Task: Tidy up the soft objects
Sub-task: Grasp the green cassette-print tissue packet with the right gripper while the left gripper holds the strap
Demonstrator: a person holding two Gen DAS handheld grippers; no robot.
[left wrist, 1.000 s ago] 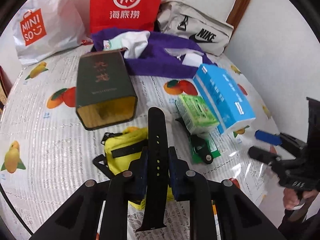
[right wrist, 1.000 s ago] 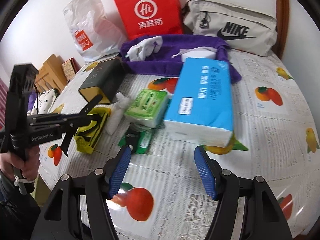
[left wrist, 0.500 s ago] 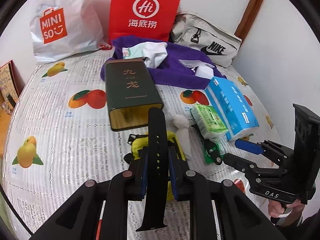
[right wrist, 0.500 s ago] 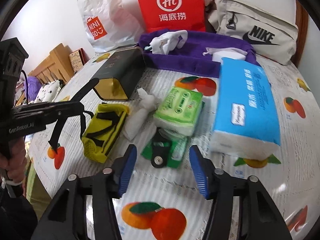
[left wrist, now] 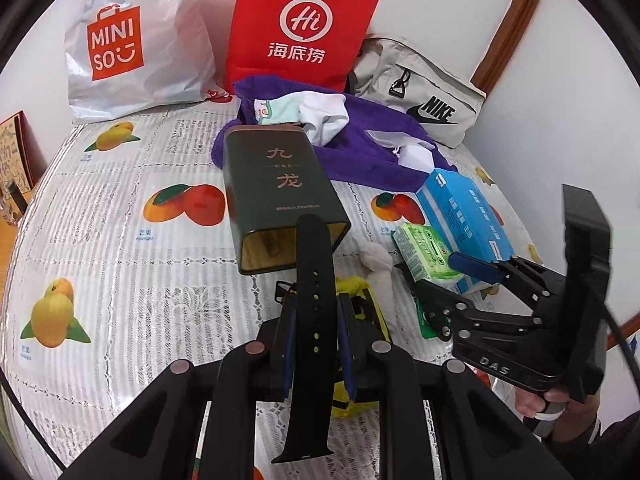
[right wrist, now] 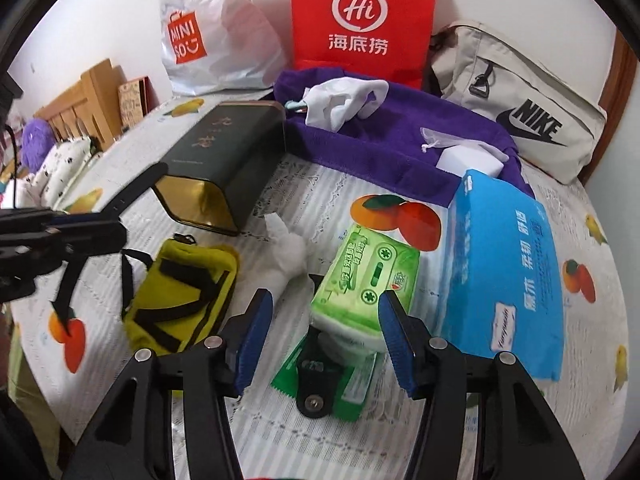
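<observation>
My left gripper (left wrist: 314, 320) is shut on a black watch strap (left wrist: 312, 280), held above the table; the strap's tip points at the open mouth of a dark green tin box (left wrist: 276, 188). The strap also shows in the right wrist view (right wrist: 132, 192). My right gripper (right wrist: 326, 332) is open, its blue pads on either side of a green tissue pack (right wrist: 368, 276), which lies on a green wrapper (right wrist: 344, 380). A yellow pouch (right wrist: 180, 292) and a white crumpled cloth (right wrist: 288, 252) lie between the tin and the pack.
A blue tissue box (right wrist: 504, 256) lies right of the green pack. A purple towel (right wrist: 384, 136) with white cloths, a red bag (right wrist: 360, 20), a Miniso bag (right wrist: 208, 32) and a Nike bag (right wrist: 520, 104) line the back wall. The table edge is at left.
My left gripper with the strap rose and drew back, facing the tin. My right gripper moved forward and left, and now straddles the green tissue pack.
</observation>
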